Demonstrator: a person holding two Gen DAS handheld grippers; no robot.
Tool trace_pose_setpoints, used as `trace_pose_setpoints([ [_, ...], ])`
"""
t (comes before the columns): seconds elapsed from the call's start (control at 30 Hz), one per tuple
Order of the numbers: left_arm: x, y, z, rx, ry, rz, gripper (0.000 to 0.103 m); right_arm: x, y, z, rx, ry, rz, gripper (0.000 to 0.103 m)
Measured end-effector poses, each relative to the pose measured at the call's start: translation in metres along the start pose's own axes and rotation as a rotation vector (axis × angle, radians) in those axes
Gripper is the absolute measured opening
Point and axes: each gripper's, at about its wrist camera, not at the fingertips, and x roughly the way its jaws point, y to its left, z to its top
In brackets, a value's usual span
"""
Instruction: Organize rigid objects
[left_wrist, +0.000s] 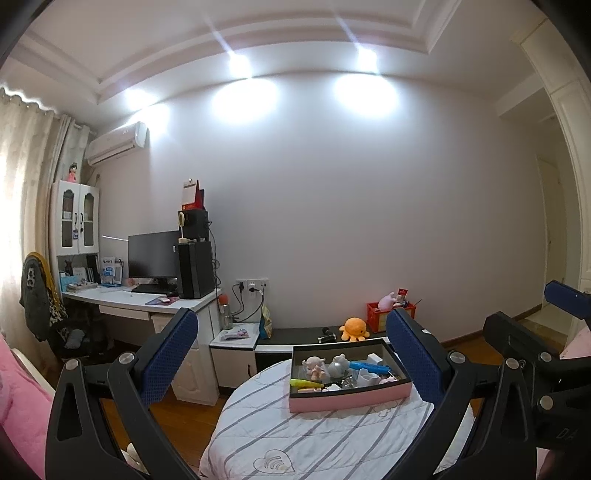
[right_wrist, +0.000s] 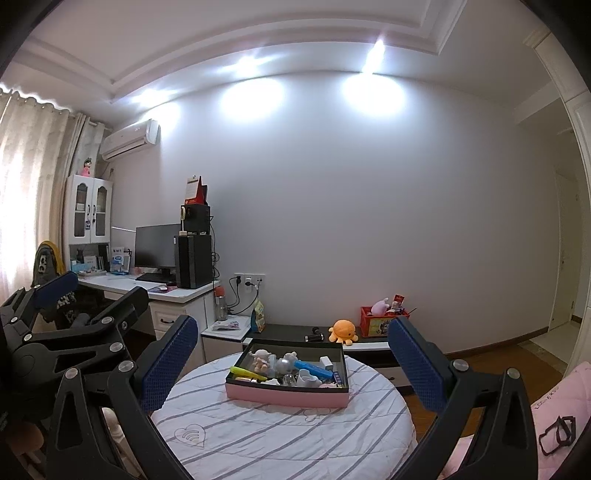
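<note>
Both grippers, left gripper (left_wrist: 291, 350) and right gripper (right_wrist: 291, 354), spread wide, holding nothing. Beyond them, pink tray (right_wrist: 286, 398) on striped round cushion (right_wrist: 280, 435) holds all visible small toys (jumbled). Sorting within: stage unclear.

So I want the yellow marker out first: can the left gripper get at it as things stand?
Probably yes. The left gripper is open and empty, and the yellow marker lies at the near left of the open pink box, nothing over it. Only the box's front wall stands between.
</note>
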Motion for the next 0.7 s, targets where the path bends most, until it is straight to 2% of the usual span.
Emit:
trace_pose_setpoints([
  [0.7, -0.0036, -0.0078, 0.0050, 0.017, -0.017, 0.017, 0.103, 0.0006, -0.0015, 0.0001, 0.002, -0.003, -0.008, 0.103],
])
